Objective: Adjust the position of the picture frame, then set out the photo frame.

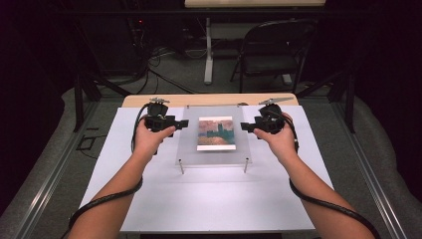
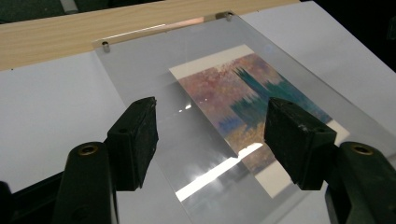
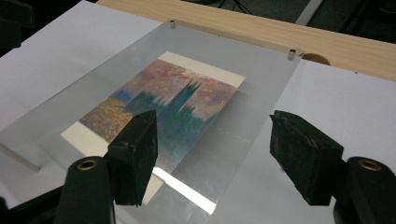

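With both claws spread wide and empty, the left claw (image 1: 175, 122) and right claw (image 1: 247, 126) flank the clear acrylic frame (image 1: 189, 144) lying flat between them on the counter (image 1: 209, 199), where it could be skidded or scratched if gripped unevenly.

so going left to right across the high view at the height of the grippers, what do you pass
white table surface → left gripper → clear acrylic frame → painted print → right gripper
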`<state>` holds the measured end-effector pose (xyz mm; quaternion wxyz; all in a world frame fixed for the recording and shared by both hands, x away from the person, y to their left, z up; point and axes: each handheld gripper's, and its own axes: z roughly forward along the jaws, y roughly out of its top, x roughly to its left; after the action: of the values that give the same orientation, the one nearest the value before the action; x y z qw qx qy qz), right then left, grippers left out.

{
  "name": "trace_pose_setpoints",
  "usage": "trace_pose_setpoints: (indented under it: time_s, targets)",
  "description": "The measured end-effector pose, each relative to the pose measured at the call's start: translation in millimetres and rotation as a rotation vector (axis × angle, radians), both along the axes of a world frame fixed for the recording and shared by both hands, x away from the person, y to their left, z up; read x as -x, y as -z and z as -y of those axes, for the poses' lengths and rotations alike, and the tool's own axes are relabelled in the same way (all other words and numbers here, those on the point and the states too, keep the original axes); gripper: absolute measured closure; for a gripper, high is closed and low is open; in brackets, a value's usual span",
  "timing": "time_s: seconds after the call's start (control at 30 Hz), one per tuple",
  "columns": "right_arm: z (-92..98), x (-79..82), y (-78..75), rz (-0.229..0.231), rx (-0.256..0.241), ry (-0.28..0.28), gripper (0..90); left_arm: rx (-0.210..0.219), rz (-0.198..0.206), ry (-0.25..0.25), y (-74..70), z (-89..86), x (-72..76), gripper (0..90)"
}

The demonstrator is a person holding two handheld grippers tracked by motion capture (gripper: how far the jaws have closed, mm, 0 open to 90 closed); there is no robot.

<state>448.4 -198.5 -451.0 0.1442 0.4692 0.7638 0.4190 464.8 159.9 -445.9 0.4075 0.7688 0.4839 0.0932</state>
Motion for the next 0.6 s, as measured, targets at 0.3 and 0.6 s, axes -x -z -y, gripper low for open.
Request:
trace_pose_setpoints:
  time_s: [0.3,0.6]
  targets:
    - [-7.3,-34.2,12.5,-0.023,-0.002,0.040,32.1,-0.006,-0.037,-0.023,14.0,6.4,-26.4,34.7]
    - [-8.3,-57.2,38.2,-0.082,-0.050,0.094,33.2,-0.002,-0.074,-0.056,45.5,10.0,-42.3,34.7]
